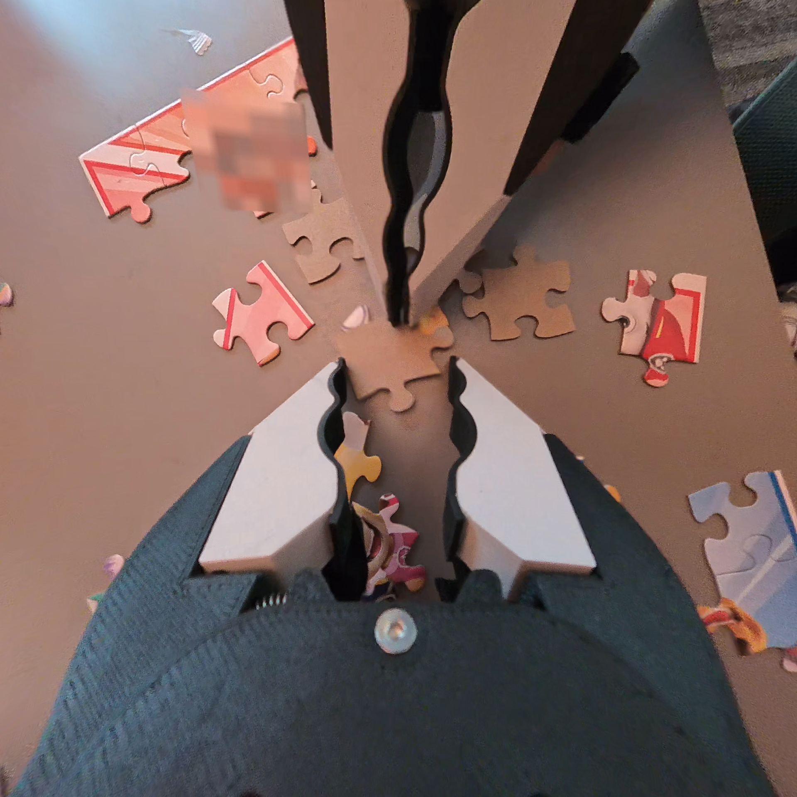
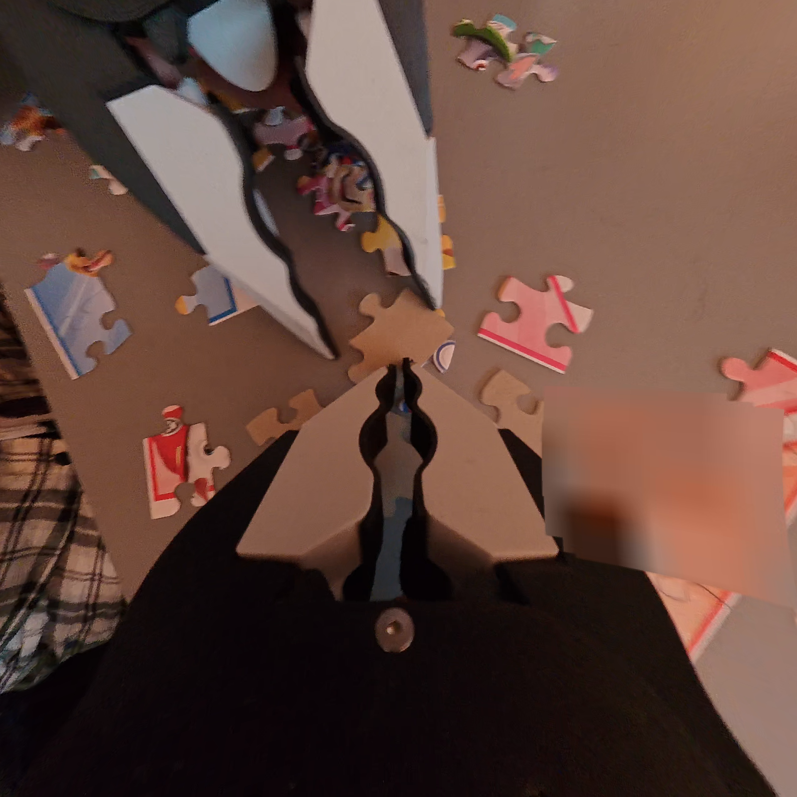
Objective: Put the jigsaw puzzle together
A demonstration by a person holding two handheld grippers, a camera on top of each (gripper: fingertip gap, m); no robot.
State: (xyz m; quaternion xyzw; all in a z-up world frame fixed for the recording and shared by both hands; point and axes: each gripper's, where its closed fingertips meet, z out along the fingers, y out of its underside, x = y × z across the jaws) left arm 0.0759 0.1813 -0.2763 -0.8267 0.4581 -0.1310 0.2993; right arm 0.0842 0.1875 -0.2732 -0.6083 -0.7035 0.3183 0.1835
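One puzzle piece [image 1: 394,360] is lying brown side up on the bench [image 1: 129,388], held at its far edge by the right claw [image 1: 399,321], whose jaws are clenching on it. From the left wrist view its single knob is pointing toward the camera, and the piece is running roughly along the line between the two claws, slightly tilted. The left claw [image 1: 396,371] is hovering released, its fingers [image 1: 302,453] spreading either side of the near end of the piece; whether they are touching it cannot be told. A corner of a printed piece [image 2: 444,356] is peeking out from beneath the gripped one. Two more brown-backed pieces [image 1: 519,297] are lying just beside the right claw, one on each side. A pink striped piece [image 1: 261,317] is sitting near on the left, a red-and-white piece [image 1: 657,321] farther right, a blue edge piece [image 1: 752,556] toward the near right. An assembled pink section [image 1: 142,159] is lying at the far left. Colourful pieces [image 1: 390,547] are lying between the left claw's fingers.
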